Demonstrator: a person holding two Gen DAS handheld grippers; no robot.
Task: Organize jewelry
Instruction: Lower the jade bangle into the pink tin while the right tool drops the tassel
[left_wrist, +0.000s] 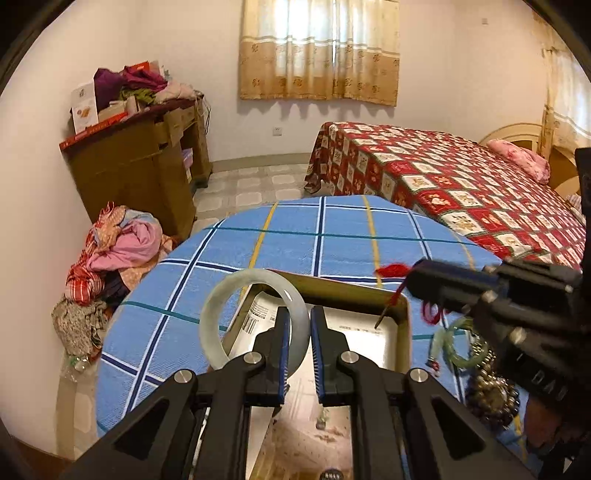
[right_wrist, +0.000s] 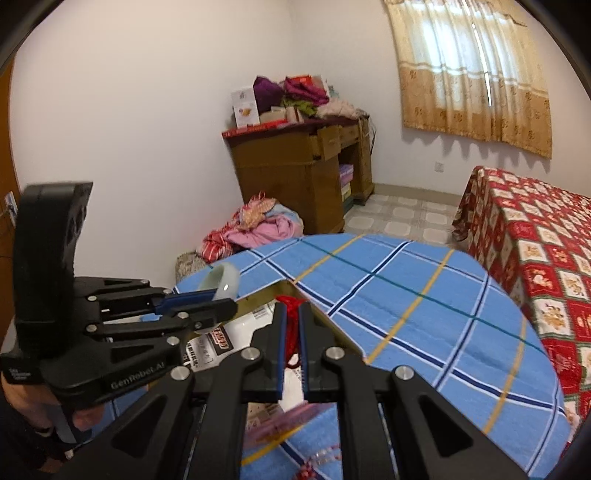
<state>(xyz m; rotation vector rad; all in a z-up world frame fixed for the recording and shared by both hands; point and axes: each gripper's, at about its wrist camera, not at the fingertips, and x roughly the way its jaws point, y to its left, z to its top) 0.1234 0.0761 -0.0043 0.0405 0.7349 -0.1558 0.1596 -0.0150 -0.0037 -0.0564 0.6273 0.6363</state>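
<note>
My left gripper is shut on a pale jade bangle, holding it upright above the open cardboard box; the bangle also shows in the right wrist view. My right gripper is shut on a red knotted cord and holds it over the box. In the left wrist view the right gripper comes in from the right with the red cord hanging from it. A heap of jewelry with a green bangle lies on the blue plaid cloth right of the box.
The box sits on a round table under a blue plaid cloth. A pink item lies near the table's front. A bed with a red quilt, a wooden desk and a clothes pile stand beyond.
</note>
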